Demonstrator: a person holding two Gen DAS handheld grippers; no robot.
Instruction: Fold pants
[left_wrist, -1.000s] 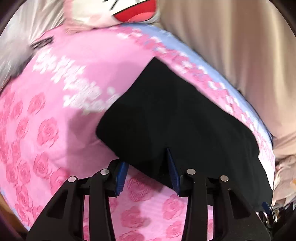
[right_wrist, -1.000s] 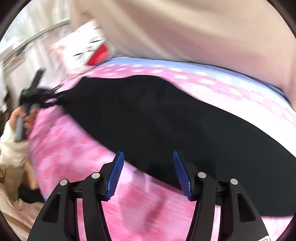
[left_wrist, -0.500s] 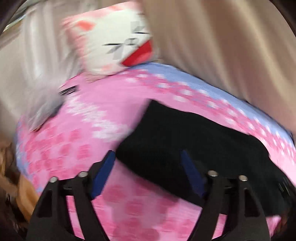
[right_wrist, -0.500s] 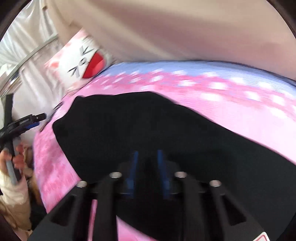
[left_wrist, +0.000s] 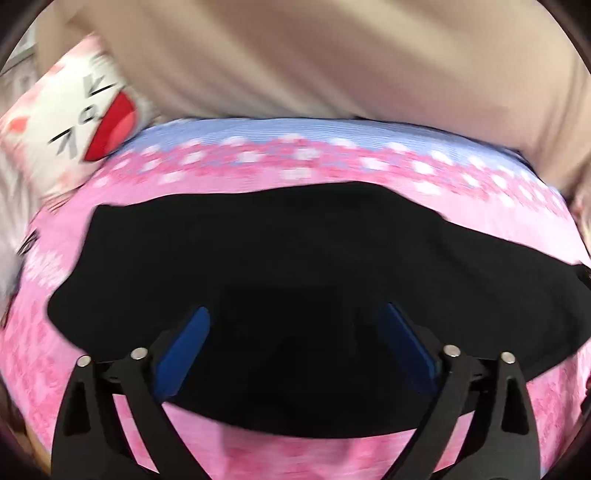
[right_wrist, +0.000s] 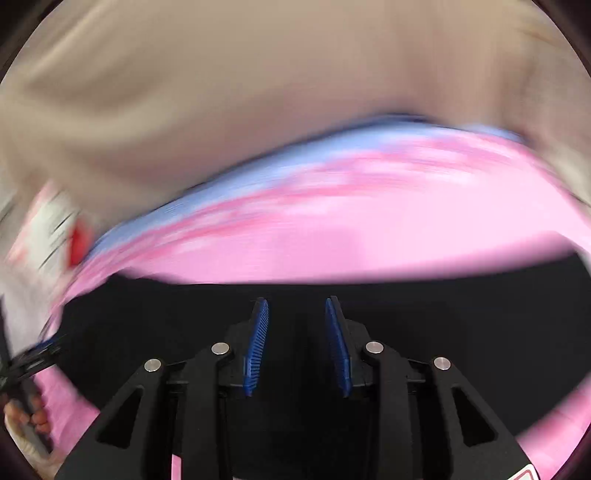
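Observation:
The black pants (left_wrist: 280, 258) lie flat across a pink rose-print bed cover (left_wrist: 295, 173). My left gripper (left_wrist: 295, 317) is open with its blue pads spread wide over the near part of the pants, holding nothing. In the right wrist view the pants (right_wrist: 461, 306) fill the lower half. My right gripper (right_wrist: 297, 306) hovers over them, its blue pads partly open with a gap between them. The left gripper shows at the far left of the right wrist view (right_wrist: 40, 354), at the pants' left end.
A white cat-face pillow (left_wrist: 70, 122) lies at the bed's far left. A beige curtain (left_wrist: 314, 55) hangs behind the bed. The cover's blue border (left_wrist: 314, 129) runs along the far edge. Both views are motion-blurred.
My left gripper let go of the pants edge, opened wide and swung over the pants. My right gripper closed narrowly half a second ago and has partly reopened while moving right.

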